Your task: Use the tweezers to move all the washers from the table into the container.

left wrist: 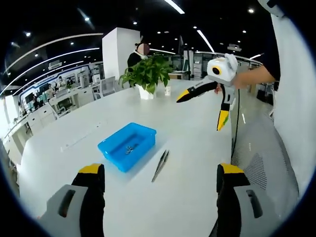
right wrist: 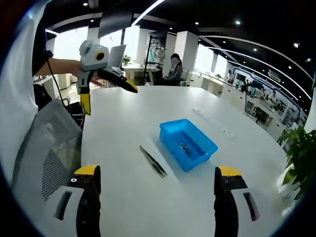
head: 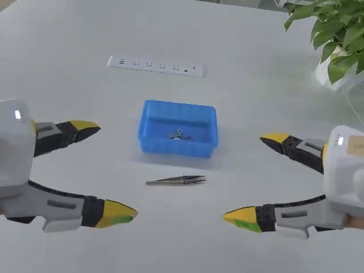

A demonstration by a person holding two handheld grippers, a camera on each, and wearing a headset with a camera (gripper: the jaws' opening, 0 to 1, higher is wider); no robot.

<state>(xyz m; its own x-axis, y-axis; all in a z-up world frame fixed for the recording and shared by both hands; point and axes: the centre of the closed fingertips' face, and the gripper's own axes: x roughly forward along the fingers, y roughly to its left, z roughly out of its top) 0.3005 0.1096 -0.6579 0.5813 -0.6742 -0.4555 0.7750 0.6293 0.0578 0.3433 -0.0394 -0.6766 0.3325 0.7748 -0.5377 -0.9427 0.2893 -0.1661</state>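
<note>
On the white bench [head: 239, 45] the washers [head: 179, 135] lie inside the blue container [head: 176, 146] at frame centre, tweezers [head: 176, 180] just below it, while the left gripper [head: 112, 170] and right gripper [head: 245, 177] in the lower corners are spread and empty — so we judge the transfer finished, the next move only a check for strays.

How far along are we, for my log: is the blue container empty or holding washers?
Not empty: a few small metal washers lie on the floor of the blue container. They are too small to count.
</note>
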